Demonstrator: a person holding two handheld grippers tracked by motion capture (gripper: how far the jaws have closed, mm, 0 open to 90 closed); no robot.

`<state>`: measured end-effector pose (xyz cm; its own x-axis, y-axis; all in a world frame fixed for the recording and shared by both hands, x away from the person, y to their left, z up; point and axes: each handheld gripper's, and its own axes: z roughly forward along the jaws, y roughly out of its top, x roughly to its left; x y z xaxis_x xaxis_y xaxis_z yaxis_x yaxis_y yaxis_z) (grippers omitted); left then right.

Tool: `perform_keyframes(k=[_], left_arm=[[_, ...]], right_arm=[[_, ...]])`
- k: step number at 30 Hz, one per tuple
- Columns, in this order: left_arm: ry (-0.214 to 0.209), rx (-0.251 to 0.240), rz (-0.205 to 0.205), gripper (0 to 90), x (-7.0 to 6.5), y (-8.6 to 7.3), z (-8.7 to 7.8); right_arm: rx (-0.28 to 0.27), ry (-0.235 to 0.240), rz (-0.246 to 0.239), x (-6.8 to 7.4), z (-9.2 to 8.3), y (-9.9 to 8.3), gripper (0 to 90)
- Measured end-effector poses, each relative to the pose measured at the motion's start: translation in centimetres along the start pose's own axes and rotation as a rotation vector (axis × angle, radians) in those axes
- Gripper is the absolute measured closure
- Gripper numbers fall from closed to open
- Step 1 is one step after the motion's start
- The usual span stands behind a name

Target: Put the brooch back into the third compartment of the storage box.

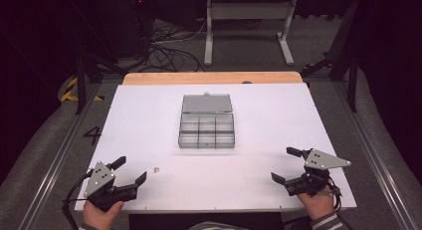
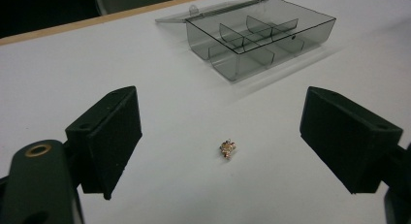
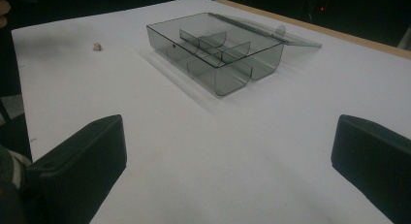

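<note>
A clear grey compartment box point(image 1: 206, 130) lies in the middle of the white table with its lid point(image 1: 207, 103) folded open at the back; its compartments look empty. The box point(image 2: 261, 37) lies ahead of the left gripper, and the box point(image 3: 215, 52) is also ahead of the right gripper. A tiny gold-coloured piece point(image 1: 155, 168) rests on the table near the front left. My left gripper point(image 1: 132, 171) is open at the front left corner, and the piece point(image 2: 227, 148) lies on the table just beyond and between its jaws. My right gripper point(image 1: 287, 165) is open at the front right, with nothing between its jaws. The piece point(image 3: 97, 46) appears far off to its left.
The white table top point(image 1: 149, 115) has a wooden strip point(image 1: 209, 78) along its far edge. Behind it stand a metal frame point(image 1: 249, 26) and loose cables point(image 1: 169, 51) on the floor. Rails run along both sides of the table.
</note>
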<state>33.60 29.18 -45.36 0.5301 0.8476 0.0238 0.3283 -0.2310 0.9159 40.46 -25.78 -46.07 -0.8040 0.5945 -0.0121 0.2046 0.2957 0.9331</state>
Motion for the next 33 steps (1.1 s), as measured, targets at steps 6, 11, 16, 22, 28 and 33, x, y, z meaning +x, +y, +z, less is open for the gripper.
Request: perform_keyframes(k=[6, 11, 16, 22, 28, 33], left_arm=[[0.003, -0.008, 0.002, 15.5, 0.0, 0.1, -0.1], [0.012, -0.008, 0.015, 15.6, -0.1, 0.1, -0.2], [0.016, -0.005, 0.03, 15.6, -0.2, 0.3, -0.3], [0.006, 0.002, 0.02, 15.5, -0.4, 0.5, -0.4], [-0.007, 0.02, 0.021, 15.6, -0.3, 1.0, -0.3], [-0.029, 0.03, -0.01, 15.6, 0.2, 1.5, -0.1]], right_arm=[[0.004, 0.007, 0.001, 0.0, 0.1, -0.1, 0.5], [0.006, 0.009, 0.004, 0.1, 0.3, 0.0, 0.5], [0.005, 0.01, -0.001, 0.1, 0.3, -0.1, 0.6], [0.005, 0.01, 0.003, 0.1, 0.3, -0.1, 0.6], [0.011, 0.015, 0.013, 0.1, 0.5, -0.1, 0.6], [0.012, 0.019, 0.007, 0.2, 0.6, -0.1, 0.6]])
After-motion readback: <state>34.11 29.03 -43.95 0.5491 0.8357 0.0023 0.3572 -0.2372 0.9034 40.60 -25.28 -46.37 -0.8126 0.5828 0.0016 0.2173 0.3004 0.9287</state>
